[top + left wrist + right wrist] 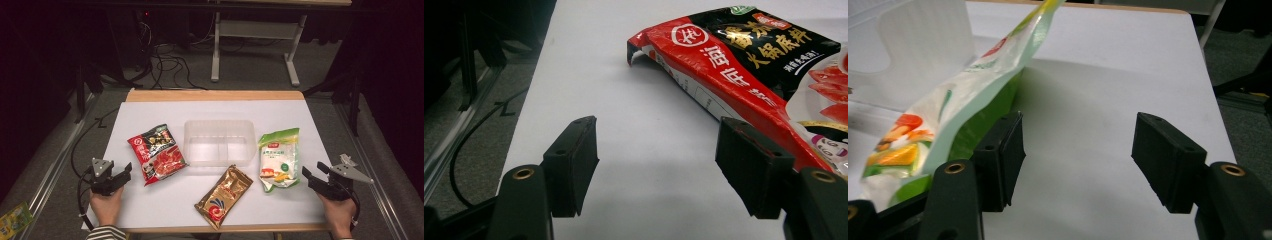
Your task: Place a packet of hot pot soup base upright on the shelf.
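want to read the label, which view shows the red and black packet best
The left gripper view: the red and black packet lies close ahead, its print large and sharp. The high view shows the whole packet, small, left of the clear tub.

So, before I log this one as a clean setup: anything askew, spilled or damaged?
Nothing stands out. The red-and-black packet, gold packet and green-and-white pouch lie intact around the empty clear container; both grippers are open.

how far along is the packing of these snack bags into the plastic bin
Nothing looks packed: the clear plastic bin holds nothing. The red-and-black pouch, gold foil bag and green-and-white pouch lie around it. The left hand-held gripper and right hand-held gripper are open, holding nothing.
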Motion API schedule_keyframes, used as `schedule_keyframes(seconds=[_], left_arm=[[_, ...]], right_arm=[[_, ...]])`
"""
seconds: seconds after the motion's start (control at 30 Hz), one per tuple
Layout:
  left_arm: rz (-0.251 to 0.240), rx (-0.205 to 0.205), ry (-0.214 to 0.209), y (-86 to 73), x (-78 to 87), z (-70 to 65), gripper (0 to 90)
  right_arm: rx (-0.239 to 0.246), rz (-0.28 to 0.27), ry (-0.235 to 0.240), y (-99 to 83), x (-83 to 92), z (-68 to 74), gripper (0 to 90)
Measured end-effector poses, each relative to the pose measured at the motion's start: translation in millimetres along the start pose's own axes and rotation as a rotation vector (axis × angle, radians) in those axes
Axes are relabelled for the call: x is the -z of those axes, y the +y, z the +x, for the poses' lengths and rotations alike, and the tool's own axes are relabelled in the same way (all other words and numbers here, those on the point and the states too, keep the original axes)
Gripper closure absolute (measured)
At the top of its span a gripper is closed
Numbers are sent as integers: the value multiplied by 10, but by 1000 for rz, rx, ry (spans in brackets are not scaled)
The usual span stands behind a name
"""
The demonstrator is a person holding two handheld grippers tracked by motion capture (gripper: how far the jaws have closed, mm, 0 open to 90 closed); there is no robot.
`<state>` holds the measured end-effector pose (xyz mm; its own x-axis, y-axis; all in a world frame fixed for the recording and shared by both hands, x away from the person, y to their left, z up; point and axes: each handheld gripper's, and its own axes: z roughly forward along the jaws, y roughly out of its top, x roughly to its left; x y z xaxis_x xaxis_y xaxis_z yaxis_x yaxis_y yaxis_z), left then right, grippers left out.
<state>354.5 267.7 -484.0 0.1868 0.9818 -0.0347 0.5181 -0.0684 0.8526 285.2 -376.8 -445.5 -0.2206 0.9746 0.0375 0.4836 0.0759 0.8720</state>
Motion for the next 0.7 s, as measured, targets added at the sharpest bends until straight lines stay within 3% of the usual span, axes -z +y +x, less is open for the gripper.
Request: schedule_keyframes(seconds=[0.37, 0.7], left_arm=[[-1, -1, 1, -1, 0, -1, 335], [-4, -4, 0, -2, 2, -1, 336]], right_arm=[[9, -8, 31, 119, 73, 80, 389], [7, 35, 71, 281, 77, 124, 390]])
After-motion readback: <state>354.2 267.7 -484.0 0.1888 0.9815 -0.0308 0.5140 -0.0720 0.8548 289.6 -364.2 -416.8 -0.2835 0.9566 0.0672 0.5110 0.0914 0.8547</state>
